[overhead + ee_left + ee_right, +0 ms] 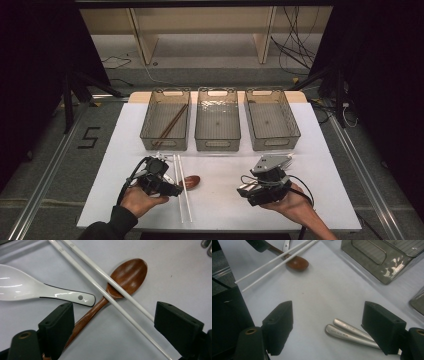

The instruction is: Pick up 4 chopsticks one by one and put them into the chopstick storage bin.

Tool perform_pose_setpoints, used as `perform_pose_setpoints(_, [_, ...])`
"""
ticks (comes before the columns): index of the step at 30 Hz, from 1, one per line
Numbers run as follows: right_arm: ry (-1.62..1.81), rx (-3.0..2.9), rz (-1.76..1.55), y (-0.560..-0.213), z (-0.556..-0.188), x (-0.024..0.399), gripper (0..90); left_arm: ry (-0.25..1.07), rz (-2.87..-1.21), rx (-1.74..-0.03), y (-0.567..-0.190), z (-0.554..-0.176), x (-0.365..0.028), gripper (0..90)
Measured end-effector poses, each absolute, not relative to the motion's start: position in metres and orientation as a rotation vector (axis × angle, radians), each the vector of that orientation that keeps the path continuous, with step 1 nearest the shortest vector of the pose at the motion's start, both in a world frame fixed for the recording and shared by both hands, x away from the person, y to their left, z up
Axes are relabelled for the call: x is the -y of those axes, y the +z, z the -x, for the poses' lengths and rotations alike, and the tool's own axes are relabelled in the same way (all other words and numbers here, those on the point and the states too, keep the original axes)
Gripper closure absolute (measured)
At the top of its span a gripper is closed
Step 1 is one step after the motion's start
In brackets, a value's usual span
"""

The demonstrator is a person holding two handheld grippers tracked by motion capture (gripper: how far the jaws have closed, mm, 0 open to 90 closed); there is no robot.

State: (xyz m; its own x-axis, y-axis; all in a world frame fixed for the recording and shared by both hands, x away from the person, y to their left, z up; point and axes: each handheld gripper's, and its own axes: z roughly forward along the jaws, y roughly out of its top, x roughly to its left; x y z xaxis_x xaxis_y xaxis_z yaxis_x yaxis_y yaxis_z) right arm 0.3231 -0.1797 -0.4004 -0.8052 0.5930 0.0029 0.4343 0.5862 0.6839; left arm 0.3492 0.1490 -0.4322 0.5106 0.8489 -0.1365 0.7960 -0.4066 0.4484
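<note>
A wooden spoon (130, 275) lies on the white table with a pair of white chopsticks (105, 280) crossing over its neck. A white ceramic spoon (25, 287) rests just beside them. My left gripper (115, 322) hangs open low over this pile, its jaws either side of the wooden handle and the chopsticks. In the high view the left gripper (172, 189) sits right next to the wooden spoon (191, 181). My right gripper (330, 322) is open over two metal utensil handles (347, 333), which lie near its right jaw. The right gripper (247, 191) is at the table's front right.
Three clear grey bins stand in a row at the back: the left bin (165, 145) holds brown chopsticks (172, 124); the middle bin (217, 145) and right bin (275, 144) look bare. The white table (220, 167) ends close behind both hands.
</note>
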Motion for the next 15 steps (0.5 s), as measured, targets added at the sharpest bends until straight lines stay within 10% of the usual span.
perform_pose_setpoints(15, [1.023, -2.592, -0.846, -0.400, -0.323, 0.180, 25.9, 0.117, -2.374, -1.337, -0.444, -0.349, -0.142, 27.9])
